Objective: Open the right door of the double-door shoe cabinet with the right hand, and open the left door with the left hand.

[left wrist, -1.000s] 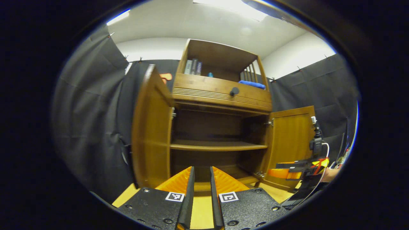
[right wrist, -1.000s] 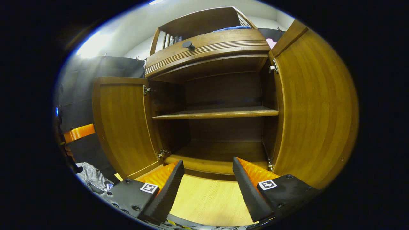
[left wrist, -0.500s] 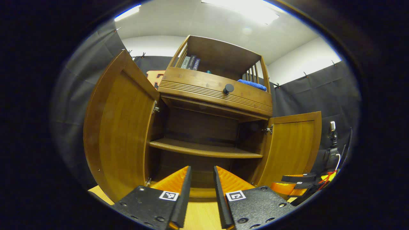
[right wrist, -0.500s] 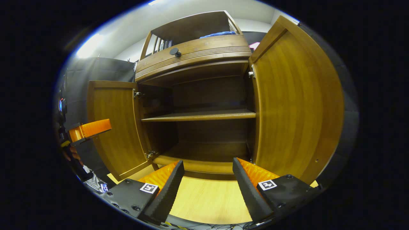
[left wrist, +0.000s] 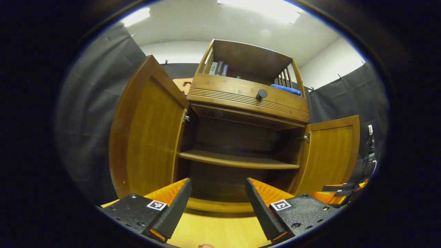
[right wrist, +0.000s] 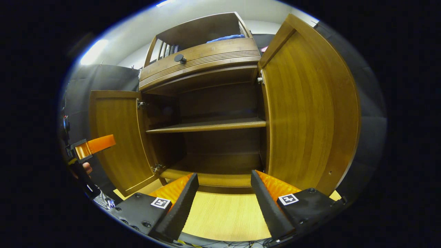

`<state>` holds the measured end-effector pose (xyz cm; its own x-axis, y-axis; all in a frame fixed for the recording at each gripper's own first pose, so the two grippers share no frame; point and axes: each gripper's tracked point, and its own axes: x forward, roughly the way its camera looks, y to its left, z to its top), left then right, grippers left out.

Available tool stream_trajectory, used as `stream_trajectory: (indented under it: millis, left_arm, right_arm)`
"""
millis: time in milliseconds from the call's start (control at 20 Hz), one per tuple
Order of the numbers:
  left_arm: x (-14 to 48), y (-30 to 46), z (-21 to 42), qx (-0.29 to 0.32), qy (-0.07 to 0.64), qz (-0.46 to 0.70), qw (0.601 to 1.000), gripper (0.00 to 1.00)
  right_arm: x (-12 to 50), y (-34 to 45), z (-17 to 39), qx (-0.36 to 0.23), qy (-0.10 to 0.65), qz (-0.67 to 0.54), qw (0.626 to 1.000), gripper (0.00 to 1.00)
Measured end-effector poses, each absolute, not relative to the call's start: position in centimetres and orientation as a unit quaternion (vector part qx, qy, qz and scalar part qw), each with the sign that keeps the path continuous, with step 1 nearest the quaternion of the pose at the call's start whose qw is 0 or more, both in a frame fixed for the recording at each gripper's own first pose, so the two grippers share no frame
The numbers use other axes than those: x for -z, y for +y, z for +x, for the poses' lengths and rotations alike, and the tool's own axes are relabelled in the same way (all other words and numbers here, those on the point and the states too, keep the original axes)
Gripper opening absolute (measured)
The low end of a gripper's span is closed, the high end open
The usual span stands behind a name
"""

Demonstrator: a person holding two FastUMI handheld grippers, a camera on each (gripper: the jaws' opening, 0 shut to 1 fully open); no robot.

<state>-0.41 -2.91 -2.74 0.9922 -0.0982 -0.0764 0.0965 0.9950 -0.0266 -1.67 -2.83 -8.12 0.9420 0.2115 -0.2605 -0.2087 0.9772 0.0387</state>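
Observation:
The wooden shoe cabinet (left wrist: 248,100) stands with both doors swung wide. In the left gripper view the left door (left wrist: 148,137) hangs open on the left and the right door (left wrist: 330,155) on the right. My left gripper (left wrist: 217,201) is open in front of the cabinet's bottom, holding nothing. The right gripper view has the right door (right wrist: 306,113) close by on its right and the left door (right wrist: 117,137) farther off. My right gripper (right wrist: 224,199) is open and empty, short of the cabinet floor. The inner shelf (right wrist: 206,125) is bare.
A drawer with a dark knob (left wrist: 262,94) sits above the doors. Books (left wrist: 217,68) and a blue cloth (left wrist: 288,89) lie on the top shelf. The light wooden floor (right wrist: 224,217) runs under the grippers. Black cloth walls (left wrist: 86,131) close in on both sides.
My left gripper's fingers have spread from nearly shut to open. The left door has swung wide open. The right gripper has drifted slightly, its fingers as wide as before.

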Motion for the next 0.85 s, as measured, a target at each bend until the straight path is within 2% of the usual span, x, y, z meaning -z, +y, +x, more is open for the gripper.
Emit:
stream_trajectory:
  millis: [150, 200, 300, 350, 450, 600, 850]
  left_arm:
    - [2.0, -2.4, -0.6, 0.04, 0.033, -0.006, 0.999, 0.91]
    - [1.9, -2.3, -0.7, 0.037, 0.032, -0.006, 0.999, 0.95]
    - [1.7, -1.9, -0.8, 0.032, 0.031, -0.006, 0.999, 0.92]
    - [1.6, -1.8, -0.9, 0.031, 0.03, -0.006, 0.999, 0.98]
    - [1.8, -1.7, -1.1, 0.029, 0.03, -0.004, 0.999, 0.98]
    - [1.8, -1.5, -1.1, 0.027, 0.033, -0.002, 0.999, 0.92]
    - [1.7, -1.7, -1.0, 0.031, 0.03, -0.001, 0.999, 0.98]
  right_arm:
    - [8.5, -1.9, -1.7, -0.117, 0.136, 0.003, 0.984, 0.98]
    - [8.6, -1.6, -1.8, -0.119, 0.137, 0.0, 0.983, 0.98]
    - [8.9, -1.4, -2.0, -0.123, 0.14, -0.004, 0.982, 0.98]
    - [9.0, -1.3, -2.0, -0.124, 0.142, -0.005, 0.982, 0.98]
    - [9.3, -1.2, -2.1, -0.126, 0.145, -0.003, 0.981, 1.0]
    - [9.3, -1.4, -2.3, -0.124, 0.147, 0.0, 0.981, 0.98]
    - [9.2, -1.7, -2.3, -0.118, 0.144, 0.002, 0.982, 0.98]
